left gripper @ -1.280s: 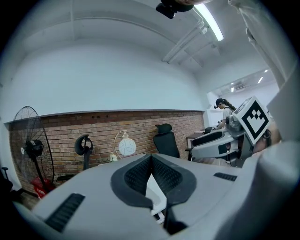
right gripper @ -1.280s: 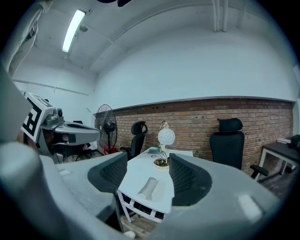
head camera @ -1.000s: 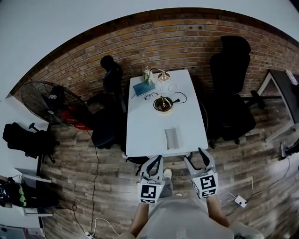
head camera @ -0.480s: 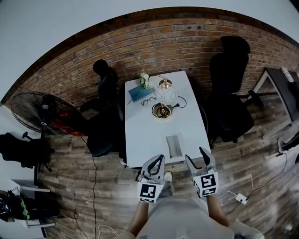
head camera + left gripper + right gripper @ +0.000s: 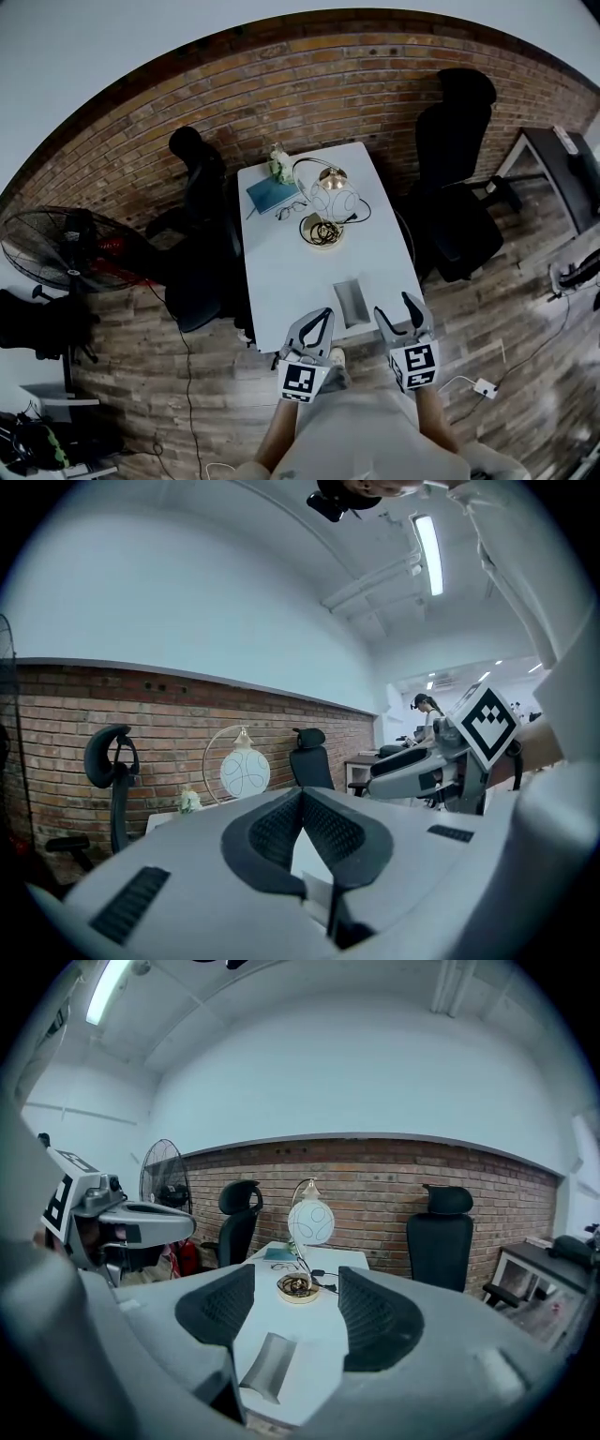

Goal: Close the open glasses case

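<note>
Two tools point(image 5: 322, 316) point(image 5: 395, 309), one glasses case point(image 5: 351, 302), one lamp point(image 5: 335, 192)

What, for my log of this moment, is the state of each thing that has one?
glasses case: open, lying on the table, untouched
left gripper: shut, empty
right gripper: open, empty
blue book: closed
lamp: cannot tell whether lit
</note>
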Motion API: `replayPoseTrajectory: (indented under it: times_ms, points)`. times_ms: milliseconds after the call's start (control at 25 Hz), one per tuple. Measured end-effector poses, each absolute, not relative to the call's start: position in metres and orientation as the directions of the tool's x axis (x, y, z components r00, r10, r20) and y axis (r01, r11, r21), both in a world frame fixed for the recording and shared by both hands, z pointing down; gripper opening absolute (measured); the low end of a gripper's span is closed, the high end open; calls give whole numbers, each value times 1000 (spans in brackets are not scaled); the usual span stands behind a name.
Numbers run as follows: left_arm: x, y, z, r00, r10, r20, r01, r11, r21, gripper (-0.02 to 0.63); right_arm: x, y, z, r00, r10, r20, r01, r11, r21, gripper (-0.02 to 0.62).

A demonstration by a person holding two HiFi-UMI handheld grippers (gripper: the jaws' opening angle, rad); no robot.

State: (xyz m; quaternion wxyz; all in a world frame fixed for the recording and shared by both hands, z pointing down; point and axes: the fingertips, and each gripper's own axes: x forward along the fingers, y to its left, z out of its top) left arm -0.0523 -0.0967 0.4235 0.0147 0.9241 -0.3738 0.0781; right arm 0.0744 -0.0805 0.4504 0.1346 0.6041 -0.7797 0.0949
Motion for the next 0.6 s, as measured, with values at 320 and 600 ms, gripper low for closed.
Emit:
replayPoseTrajectory:
  times_ms: [320,600]
  points:
    - [-47,-121,449,764,-620,181,-629,-777,-5,5,77,-97,471,-167,-916,365,-982,186,18,281]
    - [-42,-134,471,786,-581,211,-597,-802,17,5,76,-100,484,-132,-909,396,-989,146,4,281]
